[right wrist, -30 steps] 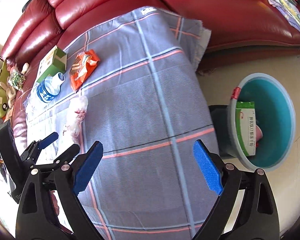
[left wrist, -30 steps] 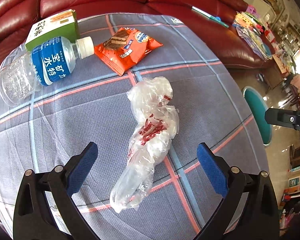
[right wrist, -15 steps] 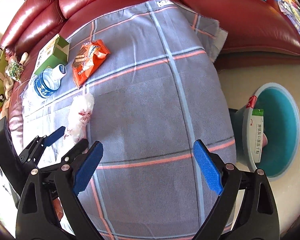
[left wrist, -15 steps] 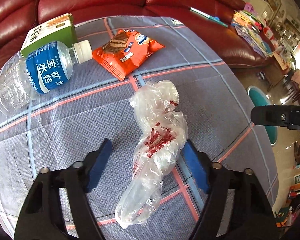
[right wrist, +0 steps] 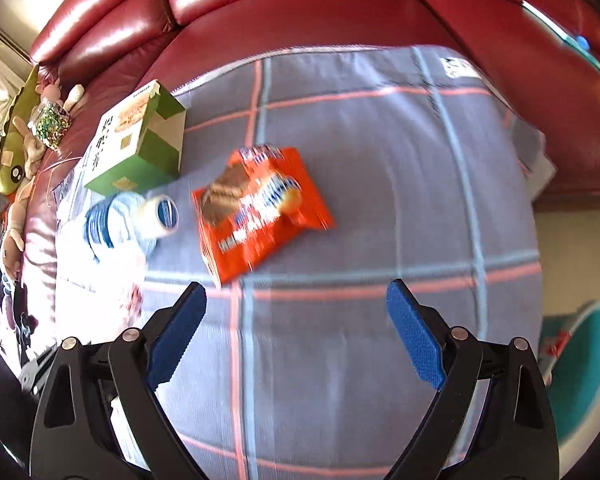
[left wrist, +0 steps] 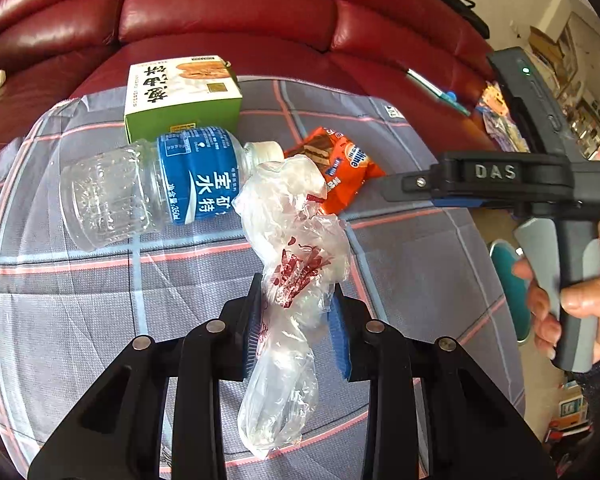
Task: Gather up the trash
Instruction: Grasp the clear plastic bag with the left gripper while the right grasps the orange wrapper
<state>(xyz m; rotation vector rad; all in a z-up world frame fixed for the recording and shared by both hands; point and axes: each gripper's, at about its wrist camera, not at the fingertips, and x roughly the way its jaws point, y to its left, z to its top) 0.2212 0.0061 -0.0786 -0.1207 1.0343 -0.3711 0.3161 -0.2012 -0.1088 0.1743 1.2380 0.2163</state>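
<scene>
Plastic bag (left wrist: pixel 296 276): crumpled, light, slippery; pinched mid-length between left gripper (left wrist: pixel 296 332) pads, jaws just closing; best held at bunched middle; right gripper (right wrist: pixel 296 336) spread wide, empty, wrapper (right wrist: pixel 260 208) just ahead.

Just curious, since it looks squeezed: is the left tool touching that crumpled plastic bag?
Touching. In the left wrist view the left tool has just been closing, and its blue pads press both sides of the plastic bag.
</scene>
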